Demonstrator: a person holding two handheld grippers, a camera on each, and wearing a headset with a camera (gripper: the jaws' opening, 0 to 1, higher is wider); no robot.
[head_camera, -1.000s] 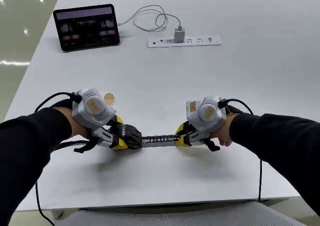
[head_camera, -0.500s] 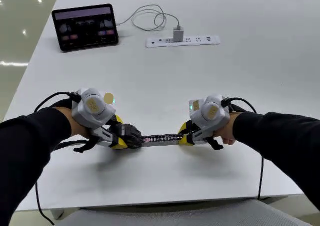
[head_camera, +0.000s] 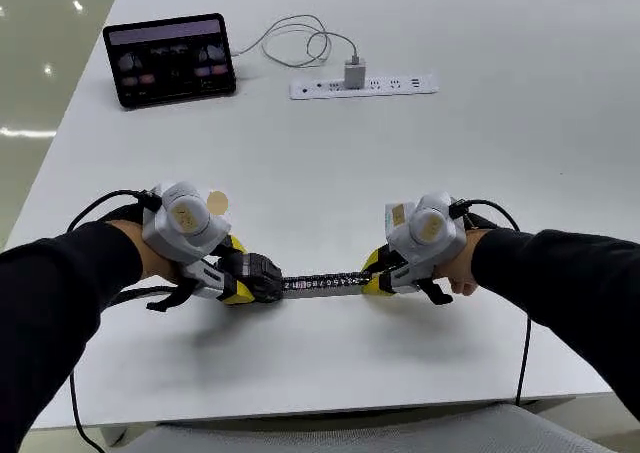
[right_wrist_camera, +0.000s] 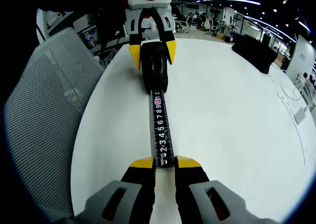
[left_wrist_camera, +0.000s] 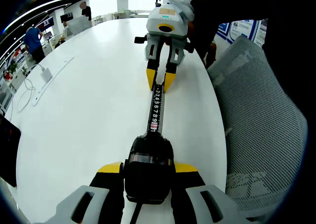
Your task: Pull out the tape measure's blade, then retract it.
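Near the front edge of the tabletop [head_camera: 300, 358], the tape measure [head_camera: 262, 276] is clamped in the left gripper [head_camera: 242, 281], with a short run of blade [head_camera: 322, 282] pinched at its tip by the right gripper [head_camera: 373, 279]. Best pulled straight and level, parallel to that edge, so the blade isn't twisted or kinked.

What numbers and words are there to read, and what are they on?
"2 3 4 5 6 7 8 9", in black on the blade; the marks past 9 are too blurred to read.
On the tablet: screen text too small to read.
On the case: no label that can be read.
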